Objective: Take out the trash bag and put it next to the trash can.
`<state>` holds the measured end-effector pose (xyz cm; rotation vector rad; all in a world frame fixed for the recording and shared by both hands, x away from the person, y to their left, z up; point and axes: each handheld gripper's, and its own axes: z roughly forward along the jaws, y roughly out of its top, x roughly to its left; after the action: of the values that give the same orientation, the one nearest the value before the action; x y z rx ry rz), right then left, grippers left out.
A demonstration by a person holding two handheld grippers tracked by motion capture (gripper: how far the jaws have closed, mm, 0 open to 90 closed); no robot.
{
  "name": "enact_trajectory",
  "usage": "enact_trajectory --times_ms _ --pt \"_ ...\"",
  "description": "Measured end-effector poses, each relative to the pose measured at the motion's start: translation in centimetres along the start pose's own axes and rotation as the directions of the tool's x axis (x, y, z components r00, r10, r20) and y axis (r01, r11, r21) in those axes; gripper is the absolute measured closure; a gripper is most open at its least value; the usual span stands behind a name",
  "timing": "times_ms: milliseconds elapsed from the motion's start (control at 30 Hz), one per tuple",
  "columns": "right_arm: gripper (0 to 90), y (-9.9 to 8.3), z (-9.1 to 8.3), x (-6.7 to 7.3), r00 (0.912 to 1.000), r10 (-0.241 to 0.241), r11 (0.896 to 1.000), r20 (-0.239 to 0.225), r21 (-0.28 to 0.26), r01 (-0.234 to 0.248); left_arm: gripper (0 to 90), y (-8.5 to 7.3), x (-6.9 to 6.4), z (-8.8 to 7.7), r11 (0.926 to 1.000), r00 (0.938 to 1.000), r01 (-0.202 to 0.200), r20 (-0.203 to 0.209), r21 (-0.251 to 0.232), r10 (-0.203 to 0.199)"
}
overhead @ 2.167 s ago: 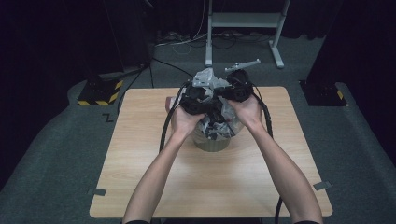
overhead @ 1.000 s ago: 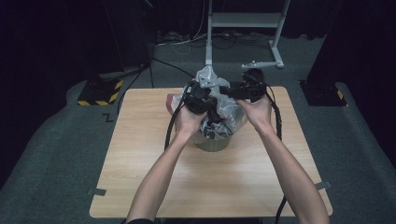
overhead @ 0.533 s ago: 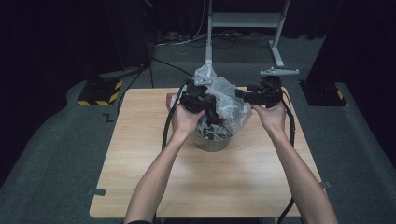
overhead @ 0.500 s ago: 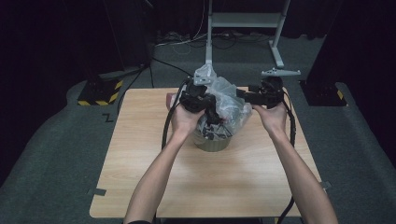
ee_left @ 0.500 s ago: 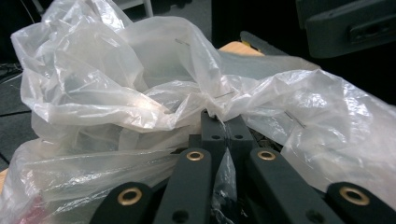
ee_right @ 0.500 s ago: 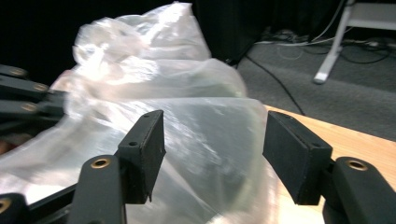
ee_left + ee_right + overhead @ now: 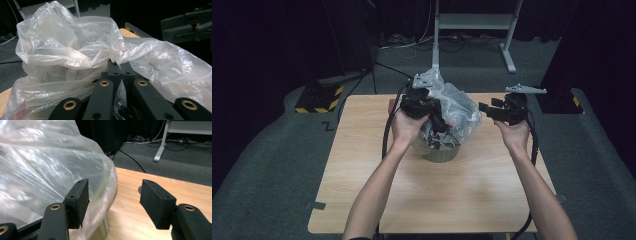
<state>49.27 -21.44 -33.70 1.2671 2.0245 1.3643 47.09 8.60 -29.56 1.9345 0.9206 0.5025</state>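
A clear plastic bag (image 7: 452,112) bulges out of a small grey bin (image 7: 441,152) at the middle back of the wooden table (image 7: 377,200). My left gripper (image 7: 439,120) is shut on a bunched fold of the bag (image 7: 117,56), right over the bin. In the left gripper view its two jaws meet on the gathered plastic. My right gripper (image 7: 483,107) hovers to the right of the bag, open, with nothing between its pads (image 7: 80,198). The bag (image 7: 45,170) lies against its left jaw; bare table (image 7: 140,195) shows between the jaws.
A white metal stand (image 7: 472,30) and cables lie on the grey carpet behind the table. A black box with yellow hazard stripes (image 7: 319,97) sits off the back left corner. The table's front half is bare wood.
My right gripper has let go of the bag and moved off to the right, now open. My left gripper stays shut on the bag over the bin.
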Motion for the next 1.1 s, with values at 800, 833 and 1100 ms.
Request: enact_trajectory --times_ms 800,833,1100 --pt "39.8 -8.2 2.0 -3.4 0.9943 0.063 0.994 0.086 0.08 -0.07 89.4 0.2 1.2 -3.0 0.9972 0.9991 0.037 0.023 -0.065 -0.036" --pt "39.8 -8.2 2.0 -3.4 0.9943 0.063 0.994 0.086 0.08 -0.07 89.4 0.2 1.2 -3.0 0.9972 0.9991 0.037 0.023 -0.065 -0.036" --pt "39.6 -11.1 3.0 -4.5 0.9896 0.075 0.985 0.123 0.147 -0.093 89.4 0.3 1.8 -4.1 0.9943 0.9981 0.059 0.023 -0.088 -0.057"
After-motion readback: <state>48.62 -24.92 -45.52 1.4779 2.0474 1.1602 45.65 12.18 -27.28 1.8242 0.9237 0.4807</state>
